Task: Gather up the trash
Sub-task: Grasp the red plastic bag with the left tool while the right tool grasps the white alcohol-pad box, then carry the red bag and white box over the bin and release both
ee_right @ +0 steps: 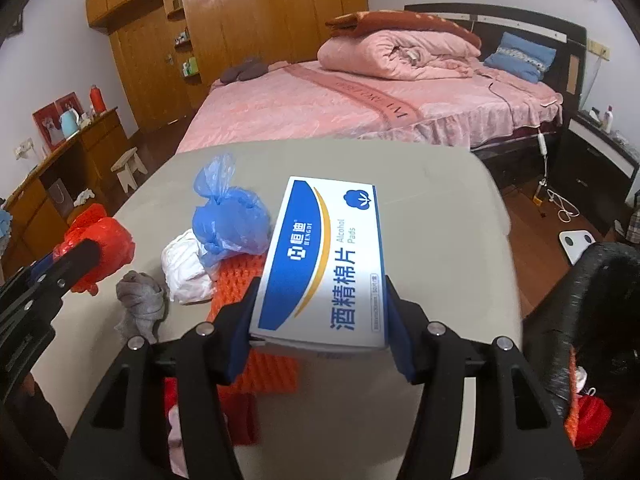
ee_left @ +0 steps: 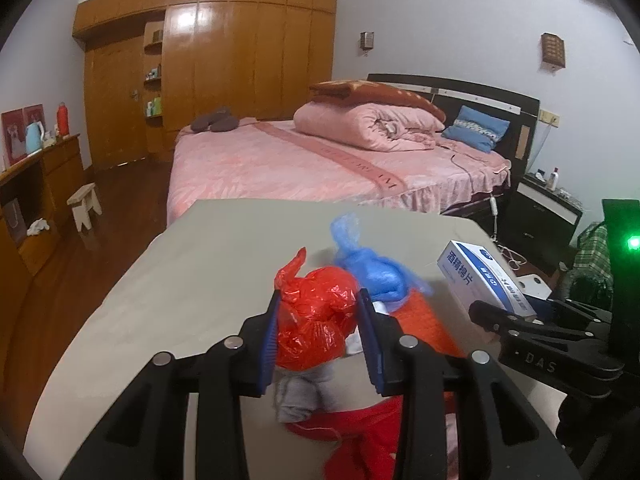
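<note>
My left gripper (ee_left: pixel 318 300) is shut on a tied red plastic bag (ee_left: pixel 316 320) and holds it above the grey table (ee_left: pixel 192 280); the bag also shows in the right wrist view (ee_right: pixel 102 246). My right gripper (ee_right: pixel 320 284) is shut on a white and blue alcohol pads box (ee_right: pixel 324 264), lifted over the table; the box also shows in the left wrist view (ee_left: pixel 484 276). A tied blue plastic bag (ee_right: pixel 230 216) lies on the table next to a white crumpled bag (ee_right: pixel 186 264), an orange foam sheet (ee_right: pixel 240 280) and a grey rag (ee_right: pixel 140 300).
A pink bed (ee_right: pixel 340 108) stands behind the table. A wooden wardrobe (ee_left: pixel 240 52) fills the far wall. A small stool (ee_left: pixel 84 204) and a sideboard (ee_left: pixel 32 200) are at the left. A black nightstand (ee_left: pixel 548 208) and cables are at the right. Red cloth (ee_left: pixel 360 436) hangs at the table's near edge.
</note>
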Tool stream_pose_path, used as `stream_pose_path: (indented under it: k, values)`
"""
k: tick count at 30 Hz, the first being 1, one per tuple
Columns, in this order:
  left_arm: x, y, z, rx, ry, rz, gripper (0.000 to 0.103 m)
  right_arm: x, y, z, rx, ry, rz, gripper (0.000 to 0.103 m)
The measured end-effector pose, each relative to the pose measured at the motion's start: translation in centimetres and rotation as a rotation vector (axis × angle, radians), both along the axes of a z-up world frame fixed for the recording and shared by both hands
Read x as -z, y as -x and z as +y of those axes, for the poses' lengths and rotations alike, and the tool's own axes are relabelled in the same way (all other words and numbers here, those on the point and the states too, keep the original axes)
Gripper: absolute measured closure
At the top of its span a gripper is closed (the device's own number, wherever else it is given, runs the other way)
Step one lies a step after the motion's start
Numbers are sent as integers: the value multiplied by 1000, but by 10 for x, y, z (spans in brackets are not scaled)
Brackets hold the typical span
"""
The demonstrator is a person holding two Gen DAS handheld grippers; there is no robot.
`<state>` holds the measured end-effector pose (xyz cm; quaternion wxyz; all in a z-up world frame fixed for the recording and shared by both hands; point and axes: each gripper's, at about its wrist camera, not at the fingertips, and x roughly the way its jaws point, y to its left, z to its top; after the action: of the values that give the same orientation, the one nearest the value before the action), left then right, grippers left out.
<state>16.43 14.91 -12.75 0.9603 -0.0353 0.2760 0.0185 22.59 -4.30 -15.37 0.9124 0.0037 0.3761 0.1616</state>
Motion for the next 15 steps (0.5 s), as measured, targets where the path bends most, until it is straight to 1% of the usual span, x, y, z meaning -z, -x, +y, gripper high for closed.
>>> stream_pose_path:
  k: [5, 15]
  values:
    - [-10, 4, -15, 24, 2, -19, 67, -15, 10, -16, 8, 5, -26, 48]
    - [-29, 11, -46, 76, 15, -44, 67, -44, 34, -48, 36, -17, -69, 48]
